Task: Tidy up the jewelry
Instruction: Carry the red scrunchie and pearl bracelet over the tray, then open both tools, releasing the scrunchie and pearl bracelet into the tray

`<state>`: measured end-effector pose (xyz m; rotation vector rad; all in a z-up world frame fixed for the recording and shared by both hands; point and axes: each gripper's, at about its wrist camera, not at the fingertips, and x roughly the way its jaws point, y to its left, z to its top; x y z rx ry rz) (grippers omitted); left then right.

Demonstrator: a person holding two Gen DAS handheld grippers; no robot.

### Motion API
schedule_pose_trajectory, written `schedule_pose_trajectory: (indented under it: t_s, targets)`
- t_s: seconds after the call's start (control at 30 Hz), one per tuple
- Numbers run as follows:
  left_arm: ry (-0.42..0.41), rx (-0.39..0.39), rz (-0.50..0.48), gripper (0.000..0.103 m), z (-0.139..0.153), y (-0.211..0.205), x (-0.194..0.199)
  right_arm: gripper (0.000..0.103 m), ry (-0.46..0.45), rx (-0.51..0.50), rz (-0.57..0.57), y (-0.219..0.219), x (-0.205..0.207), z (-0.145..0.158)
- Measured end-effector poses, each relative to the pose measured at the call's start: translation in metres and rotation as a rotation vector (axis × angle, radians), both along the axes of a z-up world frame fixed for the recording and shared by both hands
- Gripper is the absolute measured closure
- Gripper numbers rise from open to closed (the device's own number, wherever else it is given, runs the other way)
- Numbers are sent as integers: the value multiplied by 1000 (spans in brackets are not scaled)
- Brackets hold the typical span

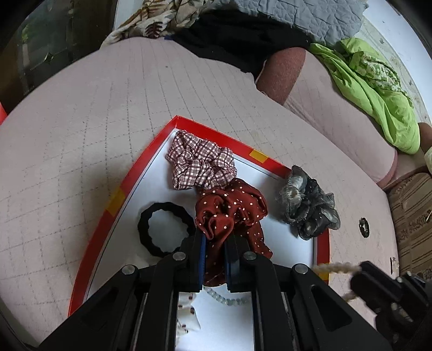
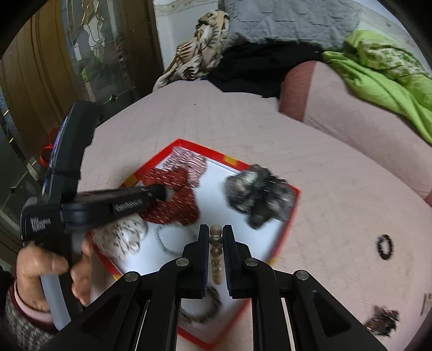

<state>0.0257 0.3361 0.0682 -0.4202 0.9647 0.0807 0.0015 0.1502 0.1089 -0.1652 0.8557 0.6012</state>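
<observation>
A red-rimmed white tray (image 1: 140, 164) lies on the pink bed; it also shows in the right wrist view (image 2: 293, 213). My left gripper (image 1: 216, 237) is shut on a dark red polka-dot scrunchie (image 1: 235, 205) over the tray. A plaid scrunchie (image 1: 199, 162), a black hair tie (image 1: 164, 229) and a grey sheer scrunchie (image 1: 307, 202) on the tray's right rim lie near it. My right gripper (image 2: 216, 229) is shut on a brown bead bracelet (image 2: 216, 253) above the tray's near part. A pale bead strand (image 1: 226, 298) lies under the left gripper.
A black bead bracelet (image 2: 386, 247) and a dark clump of jewelry (image 2: 383, 320) lie on the bed right of the tray. A white patterned scrunchie (image 2: 121, 237) sits in the tray's left corner. Green cloth (image 1: 375, 91) and a grey quilt (image 2: 291, 21) lie at the back.
</observation>
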Motion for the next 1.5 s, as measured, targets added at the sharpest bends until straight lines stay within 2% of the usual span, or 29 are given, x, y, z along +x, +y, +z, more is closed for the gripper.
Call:
schedule_pose_trajectory:
  t_s: [0.1, 0.2, 0.3, 0.5, 0.63, 0.67, 0.73, 0.87, 0.97, 1.07, 1.17, 1.33, 1.5]
  targets:
    - [1, -48, -11, 93, -7, 4, 10, 92, 26, 52, -11, 6, 12, -9]
    - [12, -70, -10, 93, -15, 4, 21, 91, 60, 45, -40, 8, 24, -27]
    - [25, -59, -12, 93, -22, -1, 29, 91, 94, 24, -71, 3, 32, -44]
    - [39, -25, -28, 92, -27, -8, 31, 91, 96, -31, -88, -2, 35, -59]
    - [13, -31, -27, 81, -22, -9, 26, 90, 107, -36, -89, -5, 34, -62]
    - [3, -33, -28, 79, -19, -9, 25, 88, 107, -32, -89, -7, 33, -61]
    - [-14, -27, -30, 79, -15, -10, 21, 67, 91, -28, -94, -9, 31, -57]
    - [-53, 1, -44, 75, -3, -15, 8, 64, 37, -34, -99, -16, 20, -43]
    - [-86, 65, -45, 71, 6, -23, -3, 62, -24, -50, -107, -33, 4, -27]
    - [-119, 136, -42, 71, 14, -34, -12, 54, -59, -59, -134, -59, -11, -19]
    - [-162, 192, -42, 70, 22, -48, -24, 54, -46, -48, -167, -89, -21, -20]
    - [-219, 256, -47, 62, 32, -78, -40, 54, -22, -18, -250, -148, -36, -22]
    - [-219, 299, -92, 62, 33, -117, -61, 54, -30, 5, -317, -201, -55, -15]
